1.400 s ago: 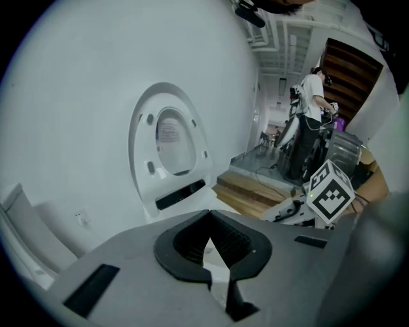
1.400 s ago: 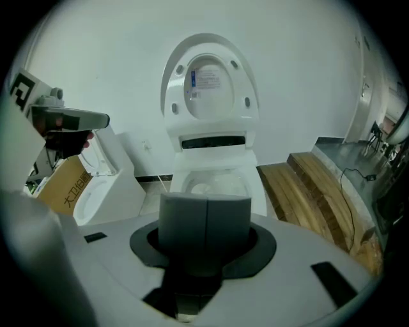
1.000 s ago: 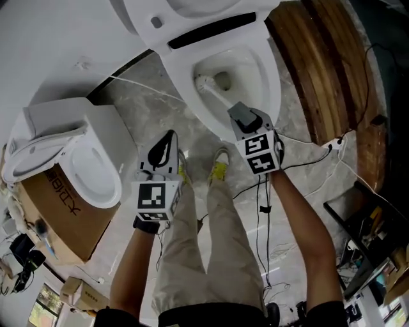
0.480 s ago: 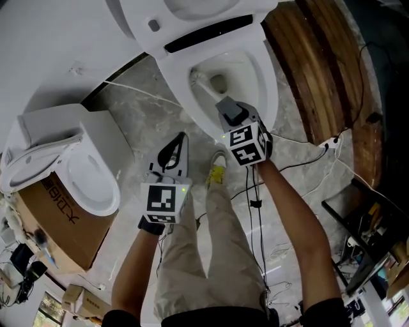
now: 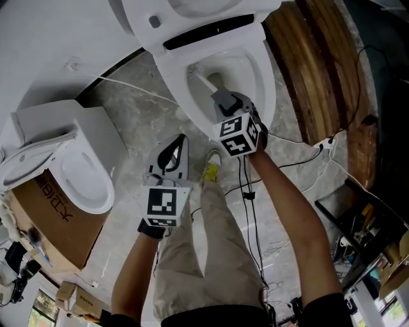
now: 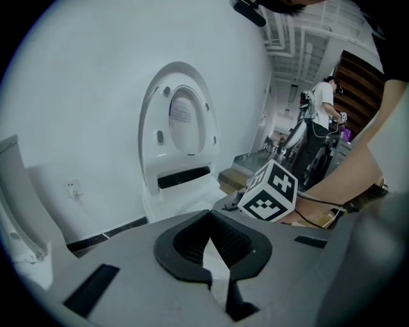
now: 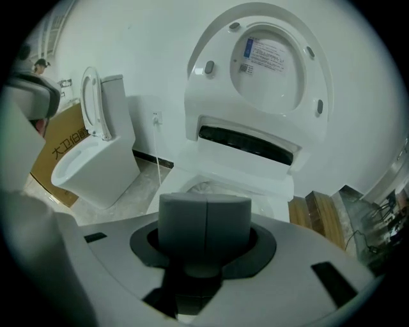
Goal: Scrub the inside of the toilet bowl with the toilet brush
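Since a second ago, our right gripper has slid toward 11 o'clock in the head view and now hangs over the near rim of the toilet bowl. The toilet brush has gone with it. Its white handle runs from the jaws toward 11 o'clock, and its head lies against the bowl's left inner wall, just beside the drain hole. Our left gripper has hardly shifted.

In the right gripper view we see that gripper's two grey pads pressed flat together, with only a seam between them. The handle is hidden beneath them there, but the head view shows it entering the closed jaws, so this gripper is clamped on the brush.

The left gripper sits at 7 o'clock from the right one, well apart from the bowl, over the grey marbled floor. In the left gripper view its dark pads meet at the tips and nothing is held between them. The right gripper's marker cube shows at 2 o'clock from those tips.

At 12 o'clock in the head view the toilet's lid stands raised. A second toilet is at 9 o'clock, with a cardboard box just beside it at 8 o'clock. A wooden platform lies at 2 o'clock, just beside the bowl. Black cables trail down from the right gripper, and a yellowish shoe shows between the two grippers.
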`<action>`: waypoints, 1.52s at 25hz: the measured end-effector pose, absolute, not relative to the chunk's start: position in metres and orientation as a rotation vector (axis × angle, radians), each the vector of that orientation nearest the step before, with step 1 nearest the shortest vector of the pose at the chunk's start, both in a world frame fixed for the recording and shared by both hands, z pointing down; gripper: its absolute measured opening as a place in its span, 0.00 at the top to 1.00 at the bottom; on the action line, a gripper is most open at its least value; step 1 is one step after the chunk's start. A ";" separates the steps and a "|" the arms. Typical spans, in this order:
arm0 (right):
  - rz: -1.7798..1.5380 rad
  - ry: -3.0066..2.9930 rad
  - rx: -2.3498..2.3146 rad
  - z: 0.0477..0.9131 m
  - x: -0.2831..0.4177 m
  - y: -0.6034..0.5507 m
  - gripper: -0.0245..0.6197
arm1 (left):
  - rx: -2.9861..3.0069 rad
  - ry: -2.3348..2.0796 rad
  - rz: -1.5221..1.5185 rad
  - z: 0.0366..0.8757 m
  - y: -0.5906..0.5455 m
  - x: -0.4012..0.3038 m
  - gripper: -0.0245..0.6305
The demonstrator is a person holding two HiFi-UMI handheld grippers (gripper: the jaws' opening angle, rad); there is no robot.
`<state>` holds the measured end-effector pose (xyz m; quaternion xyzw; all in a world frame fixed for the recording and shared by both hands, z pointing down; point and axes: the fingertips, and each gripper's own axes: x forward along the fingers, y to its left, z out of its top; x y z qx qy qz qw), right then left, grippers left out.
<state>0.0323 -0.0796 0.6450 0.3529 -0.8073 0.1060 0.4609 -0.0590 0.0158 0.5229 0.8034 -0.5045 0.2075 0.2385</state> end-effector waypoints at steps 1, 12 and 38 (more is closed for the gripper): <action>0.241 -1.966 0.878 0.646 0.035 -0.082 0.72 | 2.194 -1.387 0.560 0.522 0.016 -0.060 0.93; 0.140 -1.919 0.886 0.647 0.045 -0.102 0.70 | 2.140 -1.414 0.534 0.531 0.023 -0.063 0.93; 0.077 -1.678 1.052 0.641 0.132 -0.130 0.71 | 2.182 -1.365 0.567 0.532 0.025 -0.053 0.93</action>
